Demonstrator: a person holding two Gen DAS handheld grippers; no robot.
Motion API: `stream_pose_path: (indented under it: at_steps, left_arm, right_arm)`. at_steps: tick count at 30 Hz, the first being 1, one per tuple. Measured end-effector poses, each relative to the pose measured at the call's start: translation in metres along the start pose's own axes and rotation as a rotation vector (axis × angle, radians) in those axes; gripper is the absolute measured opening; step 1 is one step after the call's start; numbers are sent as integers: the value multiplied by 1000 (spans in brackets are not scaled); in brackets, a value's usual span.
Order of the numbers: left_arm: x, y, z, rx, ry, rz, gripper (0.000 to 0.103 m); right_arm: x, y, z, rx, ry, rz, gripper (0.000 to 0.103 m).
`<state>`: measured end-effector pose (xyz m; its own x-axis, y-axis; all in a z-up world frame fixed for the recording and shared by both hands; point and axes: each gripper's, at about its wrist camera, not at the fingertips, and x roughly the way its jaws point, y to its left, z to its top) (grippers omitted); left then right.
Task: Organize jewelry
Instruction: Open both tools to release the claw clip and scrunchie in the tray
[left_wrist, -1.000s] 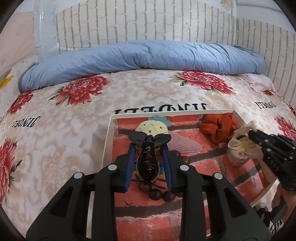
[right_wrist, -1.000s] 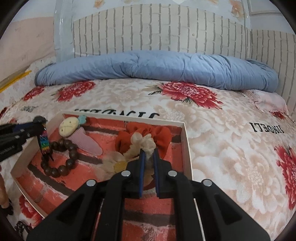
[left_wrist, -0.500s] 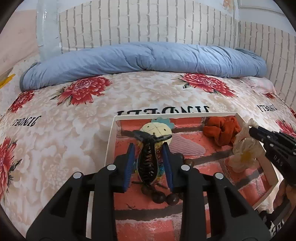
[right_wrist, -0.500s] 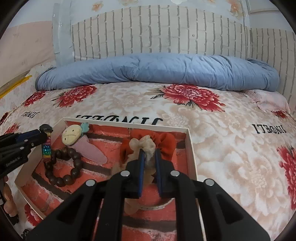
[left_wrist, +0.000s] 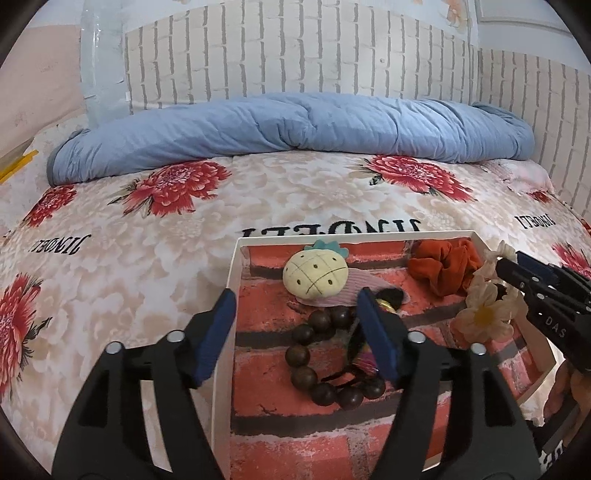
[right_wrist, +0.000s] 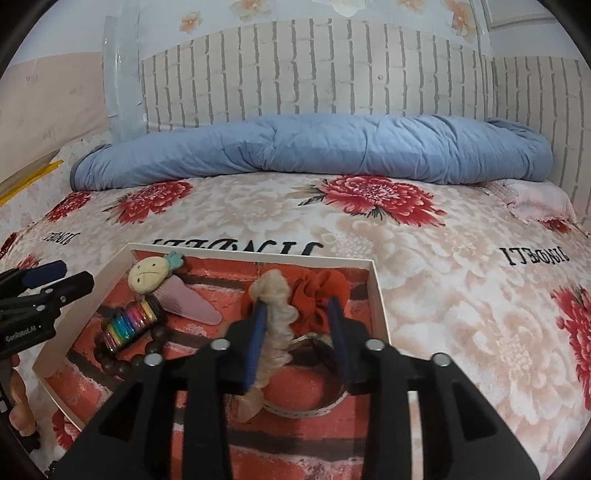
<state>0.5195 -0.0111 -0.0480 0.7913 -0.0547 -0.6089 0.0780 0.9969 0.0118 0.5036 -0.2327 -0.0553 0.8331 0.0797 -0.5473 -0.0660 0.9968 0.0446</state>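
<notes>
A white tray (left_wrist: 226, 291) with a red brick-print lining lies on the bed. My left gripper (left_wrist: 295, 299) hangs over its left part with jaws opening and nothing between the pads. Under it, a rainbow claw clip (right_wrist: 129, 321) rests on a brown bead bracelet (left_wrist: 303, 354). My right gripper (right_wrist: 297, 308) is over the tray's right part, its jaws opening too. A cream flower scrunchie (right_wrist: 277, 332) stands between them, leaning on the left finger only. An orange scrunchie (right_wrist: 317, 295) lies just behind, and a pineapple hair clip (left_wrist: 316, 275) sits at the tray's far left.
A pink snap clip (right_wrist: 188, 299) lies beside the pineapple clip. A band with a white dotted edge (right_wrist: 306, 406) curls under the right gripper. The floral bedspread (right_wrist: 461, 295) surrounds the tray. A rolled blue quilt (left_wrist: 295, 125) lies along the brick-pattern headboard.
The left jaws spread wide and the rainbow claw clip dropped from them onto the bead bracelet. The right jaws parted, loosening their hold on the cream scrunchie.
</notes>
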Motion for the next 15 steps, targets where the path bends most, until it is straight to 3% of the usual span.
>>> stream_pose_path:
  at_steps: [9,15]
  left_arm:
    - [-21,7,1,-6,-44,23,94]
    - [-36,17,-4,-27,-31,40,98]
  right_arm:
    - [-7,-6,-2,1,-10,-17,67]
    - [-20,-7,-6,6,-1,-37,81]
